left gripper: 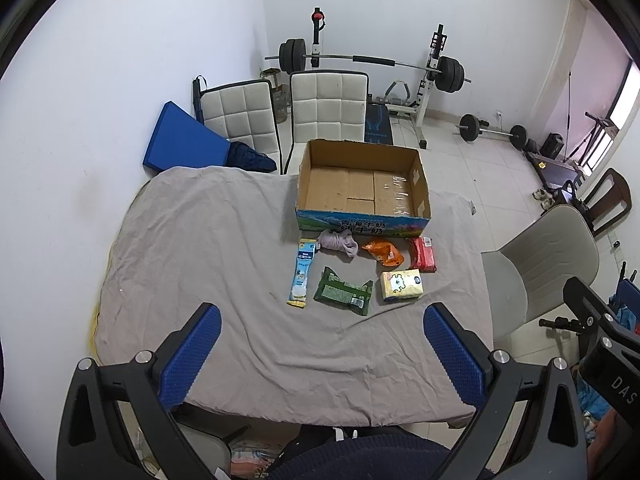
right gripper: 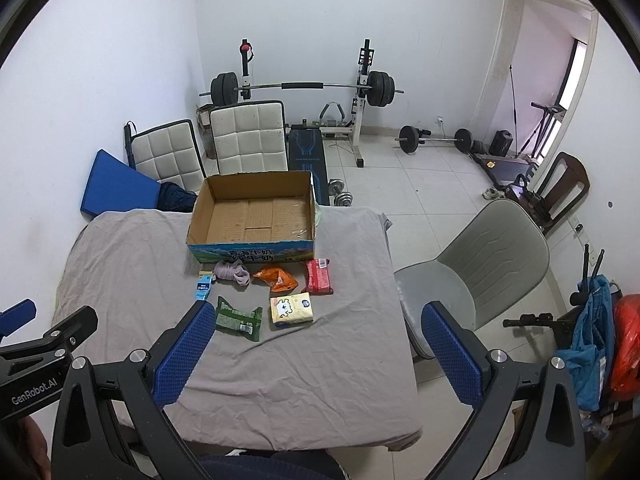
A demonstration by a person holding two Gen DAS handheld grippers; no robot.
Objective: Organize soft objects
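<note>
An empty cardboard box [left gripper: 362, 184] [right gripper: 254, 216] stands at the far side of the grey-covered table [left gripper: 200, 248] [right gripper: 132, 272]. In front of it lie a grey cloth bundle [left gripper: 338, 241] [right gripper: 233, 272], an orange packet [left gripper: 382, 253] [right gripper: 277, 278], a red packet [left gripper: 423, 255] [right gripper: 319, 277], a long blue-white packet [left gripper: 302, 272] [right gripper: 203, 286], a green packet [left gripper: 343, 291] [right gripper: 239, 318] and a yellow tissue pack [left gripper: 401, 285] [right gripper: 291, 310]. My left gripper [left gripper: 322, 316] is open and empty, held above the table's near half. My right gripper [right gripper: 318, 312] is open and empty, over the table's near right corner.
Two white padded chairs [left gripper: 320, 108] and a blue mat [left gripper: 180, 140] stand behind the table. A grey chair [right gripper: 480, 268] is at the table's right side. A barbell rack [right gripper: 304, 88] and weights [right gripper: 436, 138] are on the tiled floor beyond.
</note>
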